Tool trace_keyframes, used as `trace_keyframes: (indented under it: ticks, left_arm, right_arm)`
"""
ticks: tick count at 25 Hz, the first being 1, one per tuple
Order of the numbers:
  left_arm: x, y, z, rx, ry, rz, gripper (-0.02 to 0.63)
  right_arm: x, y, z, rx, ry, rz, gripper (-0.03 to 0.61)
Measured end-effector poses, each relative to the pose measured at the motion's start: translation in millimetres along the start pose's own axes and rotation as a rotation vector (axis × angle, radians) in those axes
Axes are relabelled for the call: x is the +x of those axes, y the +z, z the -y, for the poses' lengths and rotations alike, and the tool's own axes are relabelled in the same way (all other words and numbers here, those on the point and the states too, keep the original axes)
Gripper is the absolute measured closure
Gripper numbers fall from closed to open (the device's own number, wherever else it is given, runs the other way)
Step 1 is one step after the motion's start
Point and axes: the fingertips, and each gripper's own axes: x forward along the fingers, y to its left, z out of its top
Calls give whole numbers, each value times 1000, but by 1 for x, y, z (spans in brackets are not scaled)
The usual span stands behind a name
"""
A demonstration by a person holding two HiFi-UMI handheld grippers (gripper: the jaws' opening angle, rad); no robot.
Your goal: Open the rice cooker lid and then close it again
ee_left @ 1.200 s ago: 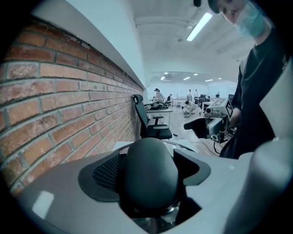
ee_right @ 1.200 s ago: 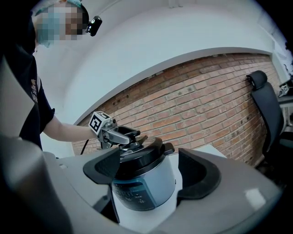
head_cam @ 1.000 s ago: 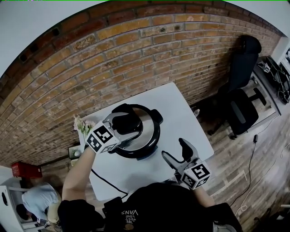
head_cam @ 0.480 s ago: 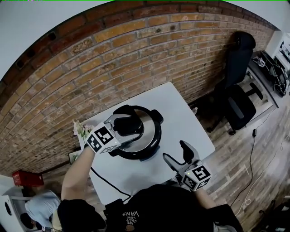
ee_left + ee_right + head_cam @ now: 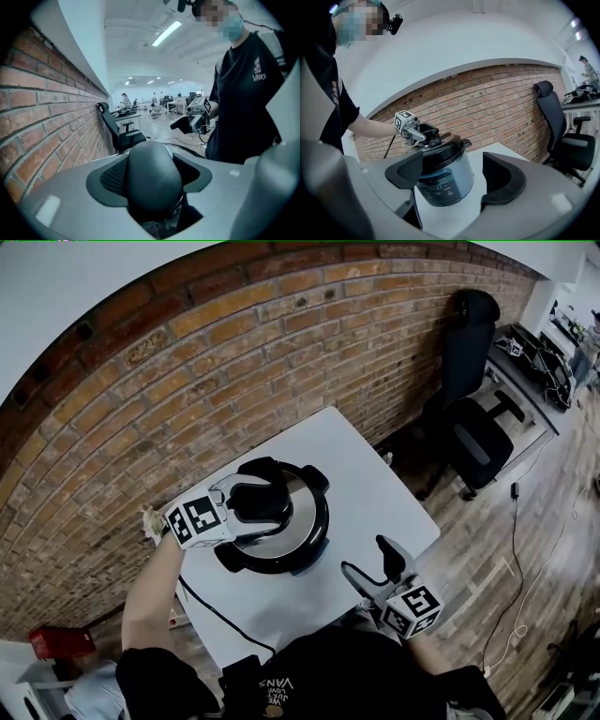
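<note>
A black and steel rice cooker (image 5: 298, 532) stands on the white table (image 5: 375, 484) with its lid down. My left gripper (image 5: 257, 506) reaches in from the left and is shut on the black lid handle (image 5: 266, 497). In the left gripper view the rounded lid handle (image 5: 152, 187) fills the gap between both pads. My right gripper (image 5: 366, 557) hovers open and empty near the table's front edge. It points at the cooker's control panel (image 5: 436, 187) and stays apart from it. The right gripper view shows the left gripper (image 5: 418, 132) on top of the lid.
A brick wall (image 5: 234, 371) runs behind the table. A black office chair (image 5: 478, 442) stands to the right on the wooden floor. The cooker's black cord (image 5: 220, 615) trails off the table's near left side. A desk with gear (image 5: 553, 343) is at the far right.
My left gripper has turned on the lid handle, its marker cube swinging left and lower. The right gripper has drifted slightly toward the table's front edge. The lid stays down.
</note>
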Motion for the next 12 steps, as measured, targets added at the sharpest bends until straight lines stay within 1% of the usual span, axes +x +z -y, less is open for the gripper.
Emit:
trace_keyframes:
  ticks: [3, 5, 8, 12]
  left_arm:
    - [0, 1, 4, 38, -58, 6, 311]
    - [-1, 2, 4, 48, -73, 14, 311]
    - [-2, 3, 4, 56, -63, 28, 311]
    - [-3, 5, 3, 62, -31, 54, 314]
  right_arm:
    - [-8, -1, -5, 25, -33, 29, 189]
    - [-13, -3, -6, 27, -65, 30, 189]
    - [-22, -12, -7, 15, -115, 10, 189]
    - [-29, -23, -14, 25, -149, 11, 189]
